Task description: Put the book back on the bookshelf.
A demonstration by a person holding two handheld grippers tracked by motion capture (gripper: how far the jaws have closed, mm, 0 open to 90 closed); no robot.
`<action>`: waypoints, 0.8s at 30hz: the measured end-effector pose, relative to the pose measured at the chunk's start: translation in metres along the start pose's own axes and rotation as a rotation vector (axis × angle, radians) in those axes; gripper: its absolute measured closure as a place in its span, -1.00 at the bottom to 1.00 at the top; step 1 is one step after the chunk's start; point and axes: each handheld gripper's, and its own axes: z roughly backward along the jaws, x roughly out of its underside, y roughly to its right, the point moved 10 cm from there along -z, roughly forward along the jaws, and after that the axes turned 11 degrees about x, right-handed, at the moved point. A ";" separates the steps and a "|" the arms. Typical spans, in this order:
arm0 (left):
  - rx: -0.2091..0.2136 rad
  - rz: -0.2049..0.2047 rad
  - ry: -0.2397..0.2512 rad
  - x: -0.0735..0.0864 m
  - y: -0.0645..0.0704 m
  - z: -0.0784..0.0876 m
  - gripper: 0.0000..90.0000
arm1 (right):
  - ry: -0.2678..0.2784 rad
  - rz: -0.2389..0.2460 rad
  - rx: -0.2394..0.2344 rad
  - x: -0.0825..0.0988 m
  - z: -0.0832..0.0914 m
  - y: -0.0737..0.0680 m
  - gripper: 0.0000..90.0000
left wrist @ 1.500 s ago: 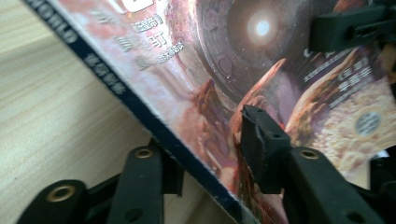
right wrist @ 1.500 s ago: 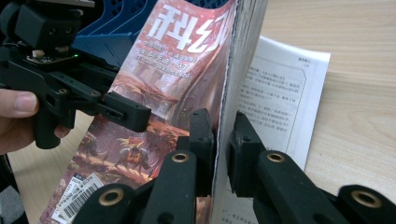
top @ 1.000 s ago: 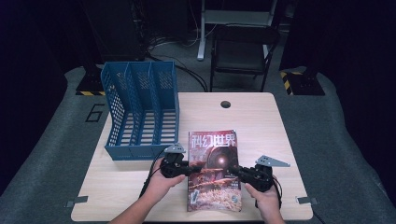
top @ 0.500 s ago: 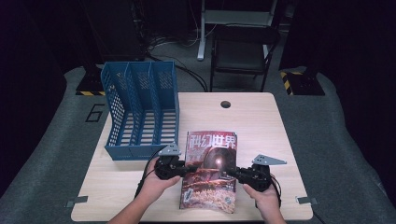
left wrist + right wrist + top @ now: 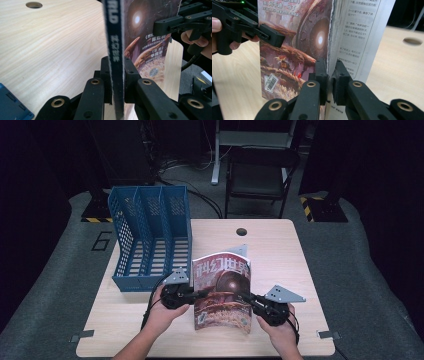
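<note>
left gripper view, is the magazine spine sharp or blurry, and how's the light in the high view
Left gripper view: the magazine spine is soft, too close to the lens. High view: the table is evenly lit, the room behind nearly black.

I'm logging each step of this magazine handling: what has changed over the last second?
The magazine was lying flat on the table; now it has been raised, its top edge tipped up. The left gripper has just closed on its spine and the right gripper on the opposite edge, and both hands have lifted a little. The blue file rack has stayed where it was.
</note>
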 end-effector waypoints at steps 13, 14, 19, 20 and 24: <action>-0.034 -0.046 0.026 0.001 0.002 -0.001 0.85 | 0.044 0.025 0.016 -0.004 0.002 0.000 0.88; -0.029 -0.047 0.019 0.001 0.003 0.000 0.85 | 0.041 0.022 0.019 -0.003 0.002 0.000 0.88; -0.014 -0.036 0.026 0.002 0.004 0.000 0.85 | 0.051 0.019 0.005 0.000 0.001 0.002 0.87; -0.009 -0.028 0.030 0.002 0.005 0.000 0.85 | 0.040 0.007 -0.001 0.002 0.002 0.003 0.85; -0.007 -0.040 0.032 0.002 0.006 0.000 0.85 | 0.032 -0.023 0.000 0.005 0.004 0.007 0.72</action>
